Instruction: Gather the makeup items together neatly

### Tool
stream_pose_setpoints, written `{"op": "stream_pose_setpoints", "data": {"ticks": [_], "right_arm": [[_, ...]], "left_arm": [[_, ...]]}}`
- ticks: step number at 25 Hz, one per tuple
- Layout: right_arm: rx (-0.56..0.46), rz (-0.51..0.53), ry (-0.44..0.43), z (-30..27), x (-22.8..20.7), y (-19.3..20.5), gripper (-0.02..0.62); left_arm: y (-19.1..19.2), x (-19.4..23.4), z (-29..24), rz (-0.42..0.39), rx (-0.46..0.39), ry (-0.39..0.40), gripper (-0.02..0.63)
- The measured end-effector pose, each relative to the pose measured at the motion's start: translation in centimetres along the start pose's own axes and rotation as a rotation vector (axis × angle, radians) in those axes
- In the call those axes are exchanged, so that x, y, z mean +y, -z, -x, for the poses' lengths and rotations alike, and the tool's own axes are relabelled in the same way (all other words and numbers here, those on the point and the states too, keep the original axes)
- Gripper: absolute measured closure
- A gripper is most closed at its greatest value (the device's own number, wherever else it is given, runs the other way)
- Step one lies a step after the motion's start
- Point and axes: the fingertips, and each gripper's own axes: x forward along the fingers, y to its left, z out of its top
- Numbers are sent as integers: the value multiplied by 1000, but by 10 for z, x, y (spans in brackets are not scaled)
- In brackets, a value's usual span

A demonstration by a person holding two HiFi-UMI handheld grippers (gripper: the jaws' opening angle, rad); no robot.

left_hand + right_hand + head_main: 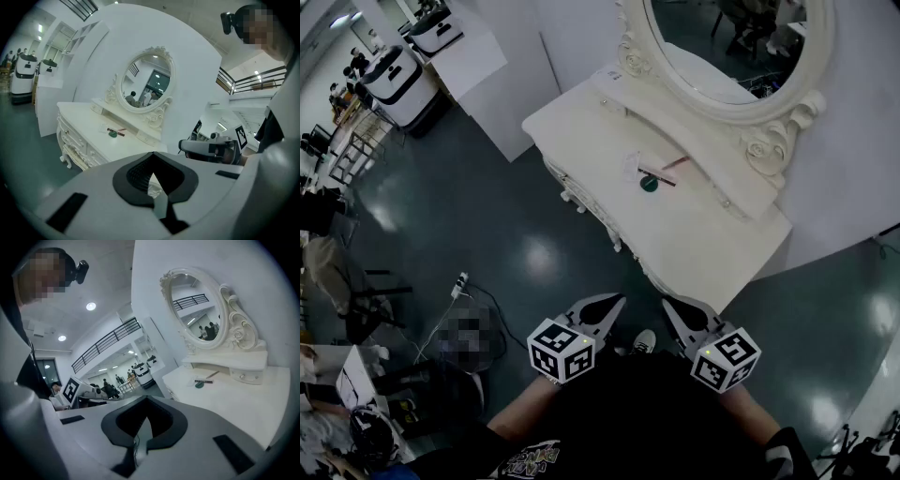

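While both pairs of jaws are clenched on nothing, we hold the left gripper point(612, 302) and the right gripper point(672, 307) side by side close to our body, short of the white dressing table point(703, 246). The makeup items point(656, 174) lie well apart from them, at about twelve o'clock in the head view. A green round piece point(650, 184) sits just beside a dark pencil point(659, 177), and a pinkish stick point(675, 163) lies at its one o'clock, under the oval mirror point(727, 56).

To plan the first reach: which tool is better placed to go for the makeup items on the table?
Right, slightly. The left tool and right tool are both shut, short of the table; the right one lines up closer with the makeup items.
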Motion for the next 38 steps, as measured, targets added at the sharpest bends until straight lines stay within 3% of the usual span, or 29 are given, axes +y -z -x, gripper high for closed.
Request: {"op": "stream_pose_setpoints", "data": {"ticks": [19,27,38], "right_arm": [[-15,2,-27,-10,7,-6,568],[-9,-3,-26,-32,1,-7,568],[-71,-40,90,-65,-1,-25,568]], "left_arm": [[0,6,10,-10,9,-21,598],[4,32,13,13,35,-50,598],[-29,69,2,-15,76,52,598]]}}
